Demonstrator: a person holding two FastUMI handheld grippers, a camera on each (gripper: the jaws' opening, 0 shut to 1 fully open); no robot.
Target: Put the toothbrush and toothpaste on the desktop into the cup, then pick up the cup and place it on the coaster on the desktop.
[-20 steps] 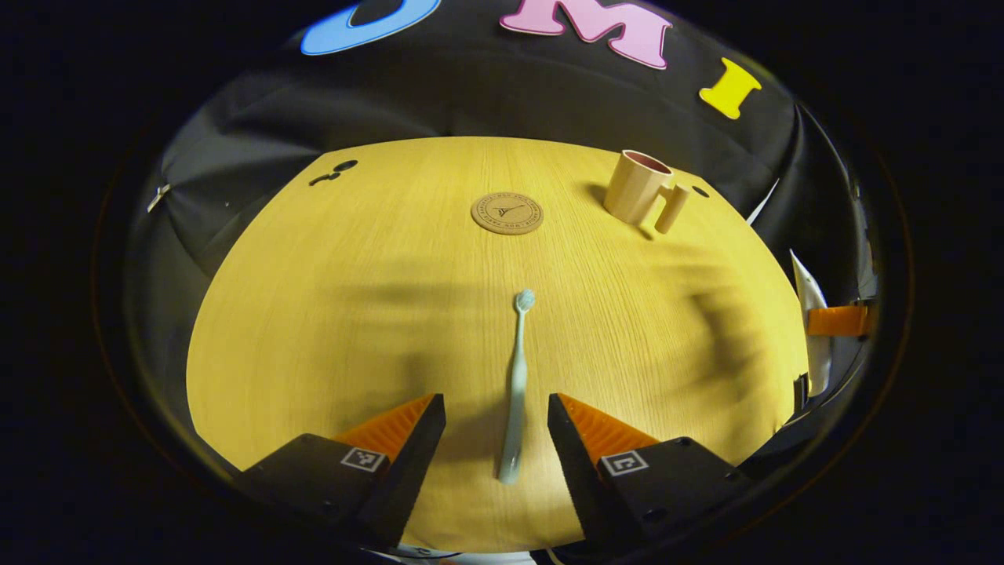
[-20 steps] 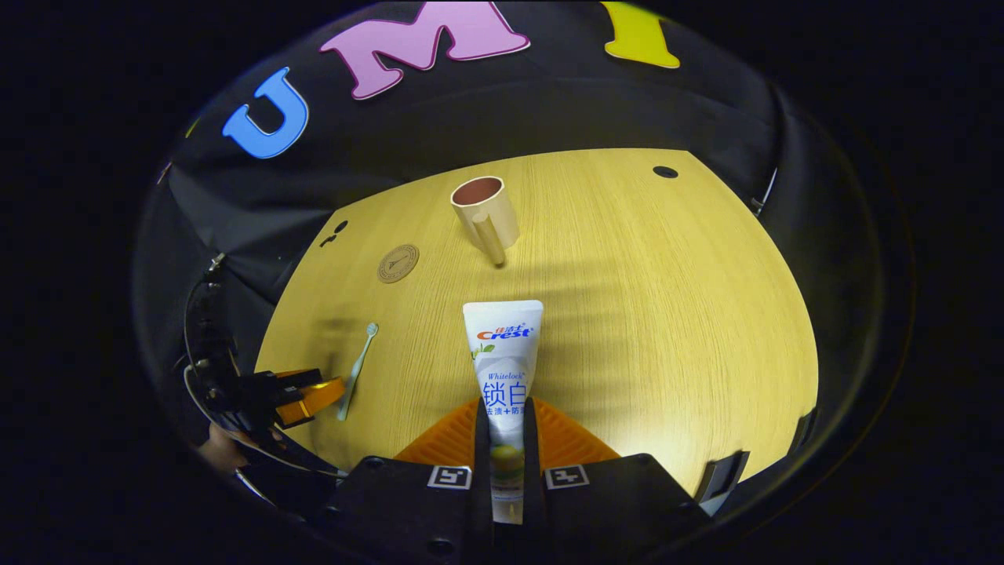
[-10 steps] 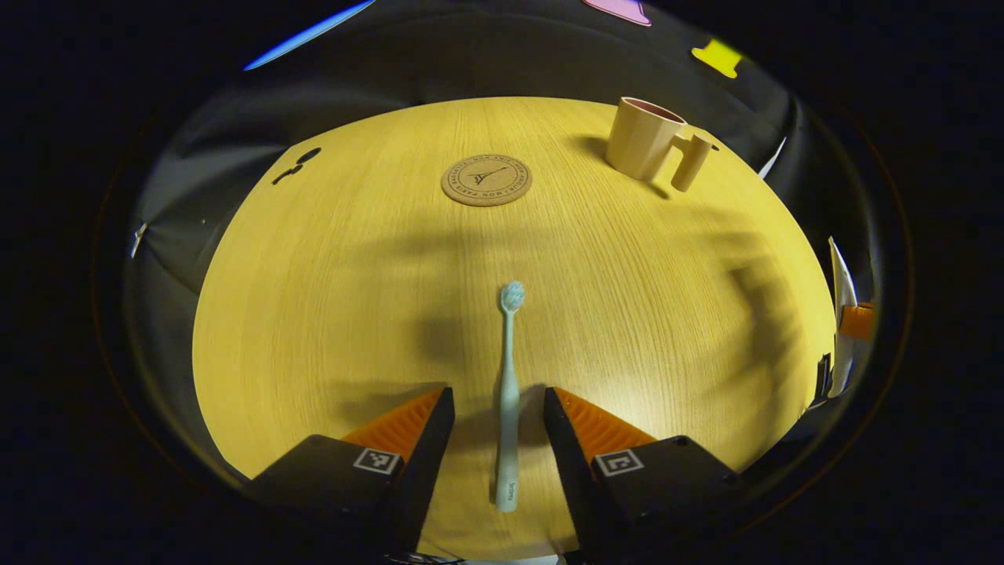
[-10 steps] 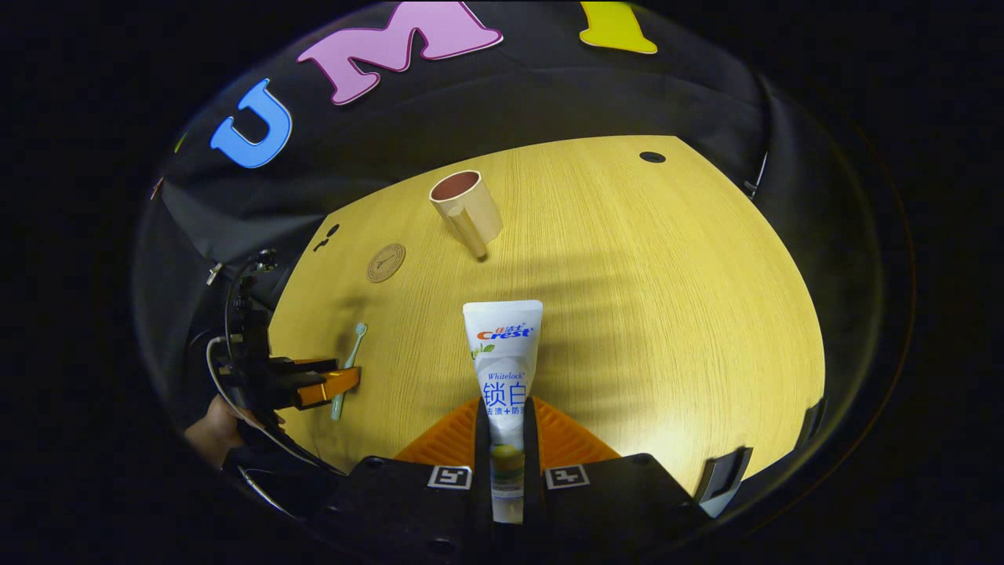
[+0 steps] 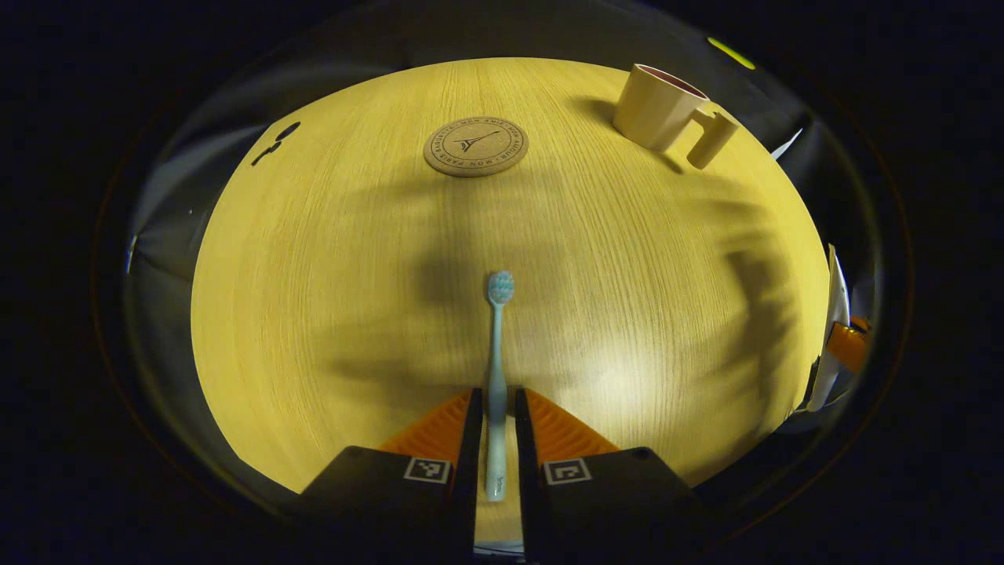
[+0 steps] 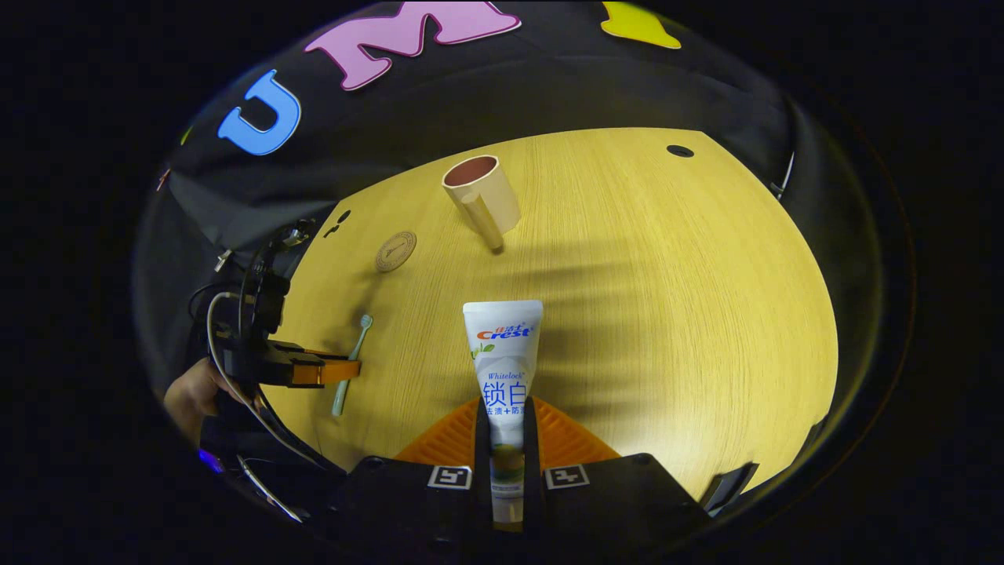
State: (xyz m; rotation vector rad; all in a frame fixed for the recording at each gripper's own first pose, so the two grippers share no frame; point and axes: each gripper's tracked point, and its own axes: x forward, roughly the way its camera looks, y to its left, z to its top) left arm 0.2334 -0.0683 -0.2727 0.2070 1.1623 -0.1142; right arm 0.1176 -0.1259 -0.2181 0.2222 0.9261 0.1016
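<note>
On the wooden desktop [image 5: 329, 275] stand one cup [image 5: 657, 107] and one cork coaster [image 5: 475, 146], while the left gripper [image 5: 495, 404] pinches one toothbrush [image 5: 496, 369] and the right gripper [image 6: 506, 412] clamps one toothpaste tube [image 6: 503, 353].

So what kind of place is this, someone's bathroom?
Probably not: it looks like a staged recording booth. A bare wooden table stands before a black cloth wall, holding just a cup, coaster and toothbrush.

toothbrush [image 5: 495, 369] pale green | cup [image 5: 657, 105] beige, red inside | toothpaste [image 6: 503, 357] white
</note>
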